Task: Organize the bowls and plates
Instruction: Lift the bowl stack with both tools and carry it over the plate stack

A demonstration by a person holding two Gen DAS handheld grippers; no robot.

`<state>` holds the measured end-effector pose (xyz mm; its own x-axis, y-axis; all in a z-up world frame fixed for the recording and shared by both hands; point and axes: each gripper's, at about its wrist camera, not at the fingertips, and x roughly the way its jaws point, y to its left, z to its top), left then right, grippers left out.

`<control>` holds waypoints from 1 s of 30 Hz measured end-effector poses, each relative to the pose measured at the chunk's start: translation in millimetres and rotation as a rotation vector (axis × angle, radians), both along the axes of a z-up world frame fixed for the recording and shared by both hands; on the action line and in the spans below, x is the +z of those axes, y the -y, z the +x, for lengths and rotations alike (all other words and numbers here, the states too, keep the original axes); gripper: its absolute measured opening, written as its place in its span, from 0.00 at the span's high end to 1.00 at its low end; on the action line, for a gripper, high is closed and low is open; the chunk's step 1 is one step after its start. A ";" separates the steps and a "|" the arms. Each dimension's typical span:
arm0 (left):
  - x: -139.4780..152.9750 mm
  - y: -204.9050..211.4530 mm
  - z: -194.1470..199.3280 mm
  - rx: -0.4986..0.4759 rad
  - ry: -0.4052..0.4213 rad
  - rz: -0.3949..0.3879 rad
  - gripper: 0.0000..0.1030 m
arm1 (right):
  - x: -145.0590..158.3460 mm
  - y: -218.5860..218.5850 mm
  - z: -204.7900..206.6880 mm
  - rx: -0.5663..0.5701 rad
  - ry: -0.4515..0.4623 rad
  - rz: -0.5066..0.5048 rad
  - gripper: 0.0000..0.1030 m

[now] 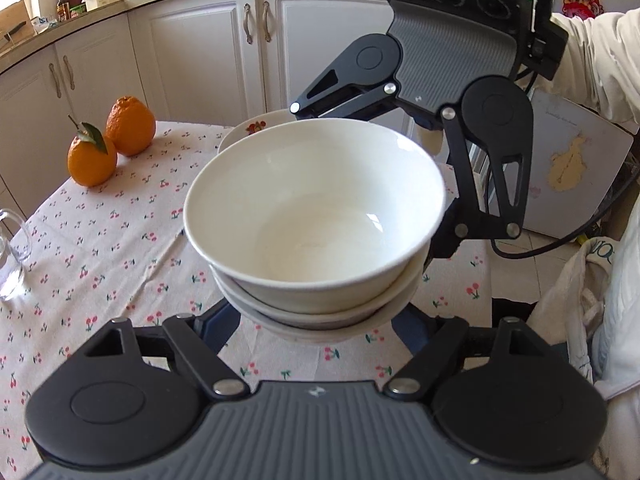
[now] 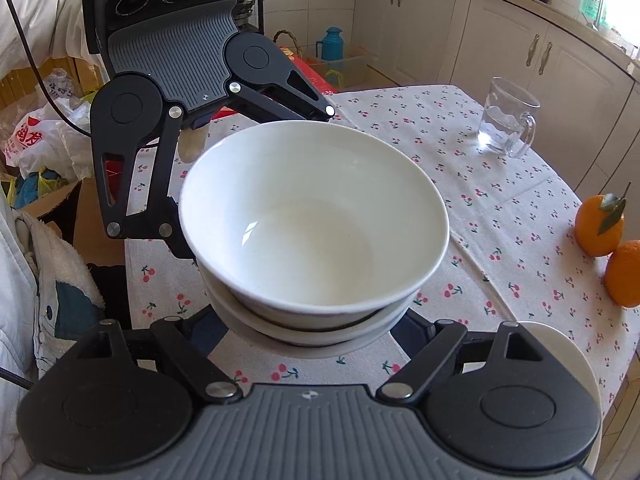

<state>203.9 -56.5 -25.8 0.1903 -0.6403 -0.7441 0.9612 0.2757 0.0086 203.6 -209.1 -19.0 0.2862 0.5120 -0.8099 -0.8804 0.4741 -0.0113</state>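
We hold a stack of white bowls (image 1: 316, 216) at the centre of both frames, between our two grippers. Our left gripper (image 1: 316, 320) has its fingers spread wide around the stack's near side at the bottom of the left view; our right gripper (image 2: 316, 316) does the same from the opposite side. Whether the stack rests on the table (image 1: 120, 240) or is lifted we cannot tell. A plate (image 1: 256, 128) lies behind the stack, upper centre. Two oranges (image 1: 112, 140) sit at the left, and a glass mug (image 2: 506, 118) stands at the right view's upper right.
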 end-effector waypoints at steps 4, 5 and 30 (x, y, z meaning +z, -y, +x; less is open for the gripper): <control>5.4 21.1 12.6 -0.028 0.033 -0.013 0.20 | 6.4 23.5 8.5 -0.038 0.027 0.002 0.13; 6.4 26.9 16.3 -0.035 0.039 -0.016 0.20 | 7.7 29.4 10.3 -0.048 0.035 0.001 0.13; -18.4 134.0 75.9 -0.172 0.029 -0.021 0.21 | -9.9 135.9 44.5 -0.314 0.013 -0.044 0.13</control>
